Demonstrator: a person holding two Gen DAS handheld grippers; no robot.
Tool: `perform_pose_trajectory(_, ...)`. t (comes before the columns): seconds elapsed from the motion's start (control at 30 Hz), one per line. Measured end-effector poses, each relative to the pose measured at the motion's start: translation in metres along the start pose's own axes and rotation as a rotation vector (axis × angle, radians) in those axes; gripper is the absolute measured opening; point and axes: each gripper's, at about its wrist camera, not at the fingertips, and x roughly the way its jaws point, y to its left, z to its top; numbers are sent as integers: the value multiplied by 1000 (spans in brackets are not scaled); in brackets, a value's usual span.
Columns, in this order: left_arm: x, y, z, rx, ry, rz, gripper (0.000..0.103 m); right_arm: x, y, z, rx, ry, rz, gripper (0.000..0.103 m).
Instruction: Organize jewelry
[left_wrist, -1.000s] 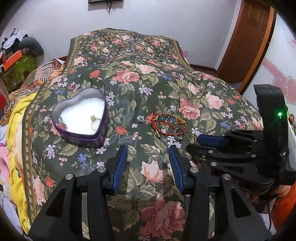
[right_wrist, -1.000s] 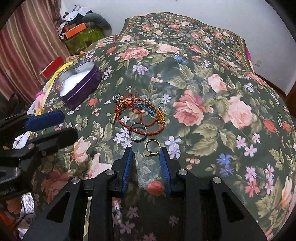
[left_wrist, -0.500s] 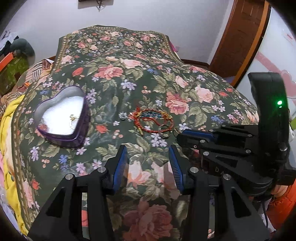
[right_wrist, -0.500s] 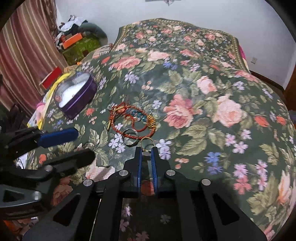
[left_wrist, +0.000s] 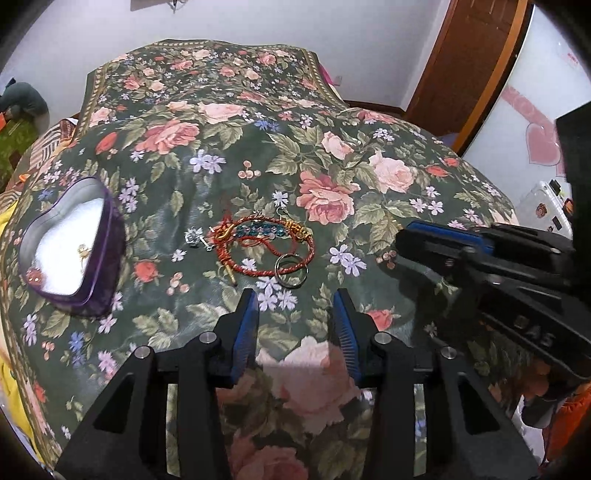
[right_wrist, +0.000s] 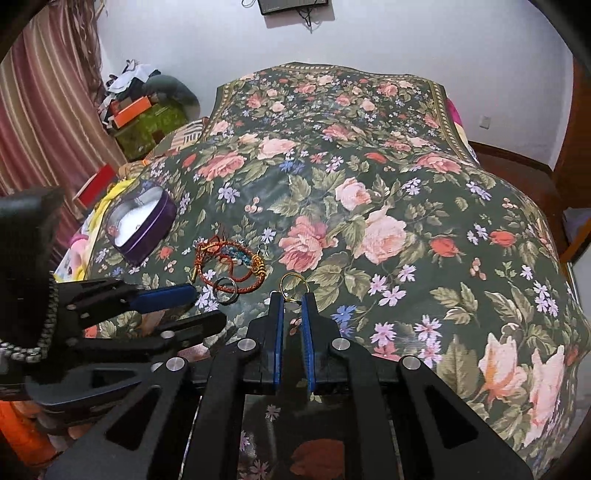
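Right gripper (right_wrist: 293, 295): jaws clenched on a gold ring (right_wrist: 293, 283), pinched at its lower edge between the blue pads (right_wrist: 279, 325). Most of the hoop sticks out past the tips and is lifted clear of the bed (right_wrist: 406, 206), which is covered by a dark floral spread.

Left gripper (left_wrist: 295, 317): jaws released, wide gap, nothing between them, hanging over the spread on the near side of the jewelry pile. In the right wrist view it sits low on the left, side-on (right_wrist: 177, 306).

Just beyond the left tips: silver ring (left_wrist: 291, 268), flat on the spread, touching or overlapping the near edge of the red cord bracelet (left_wrist: 266, 251). Can't tell which lies on top. A blue beaded piece (left_wrist: 260, 230) is tangled inside the red loop, with gold fittings at its right end. A small silver earring or charm (left_wrist: 197, 238) lies just left of the pile, apart from it.

Further left, well apart from the pile: heart-shaped purple tin (left_wrist: 110, 236), open, white lining. Inside is a small gold piece near the middle and a reddish item at the near corner. Both are too small to identify. Same tin in the right view (right_wrist: 155, 236).

Background: brown door (left_wrist: 476, 62) at the right, striped curtain (right_wrist: 40, 122) and cluttered boxes (right_wrist: 136, 110) at the left, white wall behind the bed.
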Motion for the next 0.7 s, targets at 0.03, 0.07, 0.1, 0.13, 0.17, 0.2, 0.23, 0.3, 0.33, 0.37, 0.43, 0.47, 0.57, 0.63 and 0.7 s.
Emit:
perform_pose_trajectory(0.03, 3, 0, 1, 0, 5, 2, 39, -1, 0, 0, -1, -3, 0, 9)
perform_pose_trajectory(0.07, 6, 0, 2, -2, 10, 4, 37, -2, 0, -1, -1, -6, 2, 9)
perform_pose_trajectory(0.1, 9, 0, 4, -2, 15, 6, 37, -2, 0, 0, -1, -8, 3, 9)
perform_pose_trajectory(0.13, 10, 0, 4, -2, 15, 7, 37, -2, -1, 0, -1, -9, 4, 9)
perform_pose_trajectory(0.17, 13, 0, 5, -1, 14, 6, 37, -3, -1, 0, 0, -10, 4, 9)
perform_pose_trajectory(0.2, 15, 0, 6, -1, 13, 5, 37, -2, -1, 0, 1, -11, 6, 9)
perform_pose_trajectory(0.23, 17, 0, 7, -2, 13, 6, 37, -2, -1, 0, 2, -10, 6, 9)
perform_pose_trajectory(0.3, 19, 0, 8, -1, 11, 10, 37, -2, 0, -1, 4, -9, 8, 9)
perform_pose_trajectory(0.33, 21, -1, 9, 5, 7, 14, 36, -2, -1, -1, 4, -9, 9, 9)
perform_pose_trajectory(0.37, 21, -2, 9, 10, 4, 20, 33, -3, 0, -1, 3, -9, 8, 9)
perform_pose_trajectory(0.43, 24, -3, 10, 19, -1, 43, 25, -4, -1, -2, 3, -10, 8, 9)
perform_pose_trajectory(0.47, 25, -2, 11, 20, -4, 53, 21, -4, 0, -2, 2, -11, 8, 9)
perform_pose_trajectory(0.57, 24, 2, 11, -2, -7, 37, 19, -6, 1, -2, 0, -15, 7, 9)
perform_pose_trajectory(0.63, 22, 4, 11, -12, -8, 34, 19, -7, 2, -1, -3, -17, 6, 9)
perform_pose_trajectory(0.7, 20, 5, 10, -14, -11, 35, 19, -8, 3, 0, -6, -20, 5, 9)
